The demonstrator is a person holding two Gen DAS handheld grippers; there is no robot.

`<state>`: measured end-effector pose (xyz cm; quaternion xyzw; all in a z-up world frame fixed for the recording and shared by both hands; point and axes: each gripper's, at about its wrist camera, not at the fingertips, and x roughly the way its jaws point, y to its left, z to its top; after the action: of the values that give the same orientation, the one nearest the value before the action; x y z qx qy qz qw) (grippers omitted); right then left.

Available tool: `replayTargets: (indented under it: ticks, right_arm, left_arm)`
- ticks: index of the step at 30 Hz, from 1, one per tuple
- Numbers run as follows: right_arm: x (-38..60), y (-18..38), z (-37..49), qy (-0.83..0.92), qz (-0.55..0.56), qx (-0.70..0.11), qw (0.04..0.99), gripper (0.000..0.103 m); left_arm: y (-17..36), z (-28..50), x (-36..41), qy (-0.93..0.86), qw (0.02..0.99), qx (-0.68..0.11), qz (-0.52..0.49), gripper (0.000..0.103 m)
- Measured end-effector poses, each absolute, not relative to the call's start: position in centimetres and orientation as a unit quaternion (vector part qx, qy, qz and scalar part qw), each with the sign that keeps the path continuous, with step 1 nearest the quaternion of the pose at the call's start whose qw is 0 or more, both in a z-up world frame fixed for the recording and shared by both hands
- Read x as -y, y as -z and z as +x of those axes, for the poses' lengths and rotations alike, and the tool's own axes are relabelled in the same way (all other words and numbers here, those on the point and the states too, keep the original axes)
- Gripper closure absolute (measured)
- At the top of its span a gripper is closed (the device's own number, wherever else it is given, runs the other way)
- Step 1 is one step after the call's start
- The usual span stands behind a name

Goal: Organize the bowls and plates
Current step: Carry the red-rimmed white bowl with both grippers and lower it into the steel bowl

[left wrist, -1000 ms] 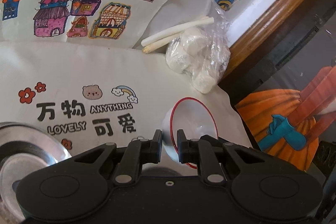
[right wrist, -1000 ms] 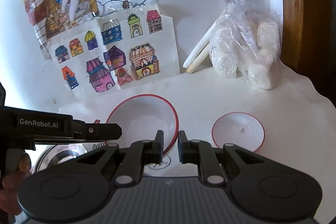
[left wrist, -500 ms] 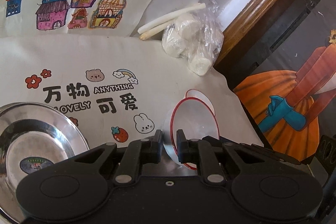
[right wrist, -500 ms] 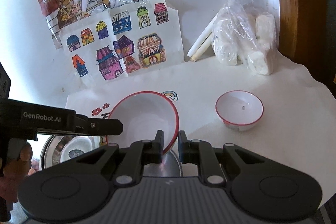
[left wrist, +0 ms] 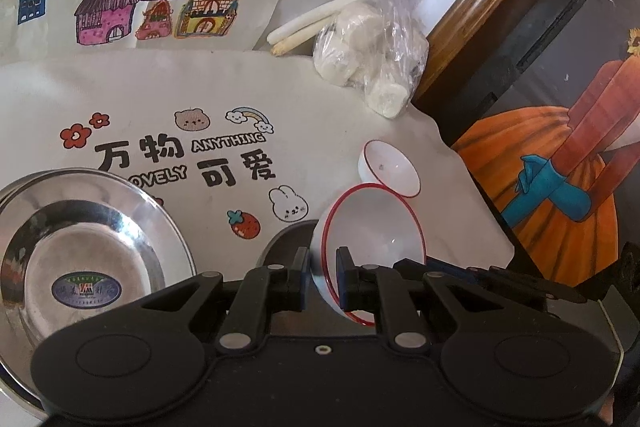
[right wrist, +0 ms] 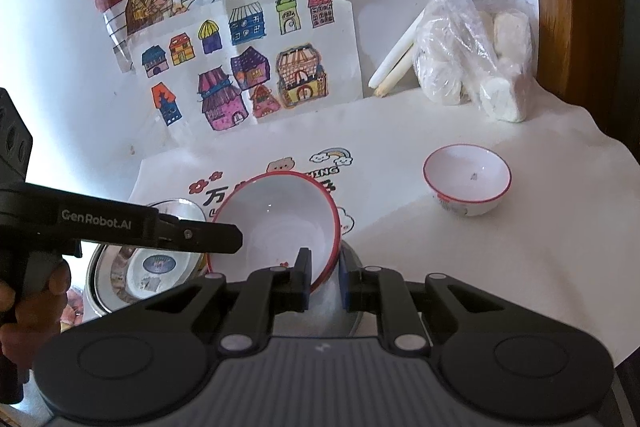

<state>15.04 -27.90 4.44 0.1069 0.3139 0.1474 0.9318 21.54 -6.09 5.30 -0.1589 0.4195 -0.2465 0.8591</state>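
Both grippers pinched the rim of one large white bowl with a red rim [right wrist: 276,227]. The right gripper [right wrist: 324,277] had its jaws pressed on the bowl's near edge, one finger inside and one outside, and the bowl was tilted with its mouth facing up and toward the camera. The left gripper [left wrist: 322,277] gripped the same bowl [left wrist: 376,227] in the same way; in the right wrist view its black body [right wrist: 192,233] reached in from the left to the bowl's left edge, held by a hand [right wrist: 24,307] at the frame's lower left. Below the tilted bowl a stainless steel plate [right wrist: 358,311] showed between the right gripper's fingers. A smaller red-rimmed white bowl [right wrist: 467,179] stood upright on the printed cloth [right wrist: 480,267], well apart to the right. A second, deeper stainless steel dish [left wrist: 80,251] with a blue label in its middle lay on the cloth to the left. At the back a clear plastic bag of white lumps [right wrist: 472,59] and two white sticks [right wrist: 394,61] lay beside the coloured house drawing [right wrist: 248,59].
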Motion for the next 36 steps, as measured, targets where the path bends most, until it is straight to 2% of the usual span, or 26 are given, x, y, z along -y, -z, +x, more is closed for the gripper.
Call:
replayTargets:
  ticks: [36]
  right_arm:
    - [27.3,-3.2,15.6,-0.157,0.102,-0.359,0.914,0.087]
  left_arm:
    - [-3.2,21.6,6.8,0.246,0.845,-0.462,-0.112,0.089]
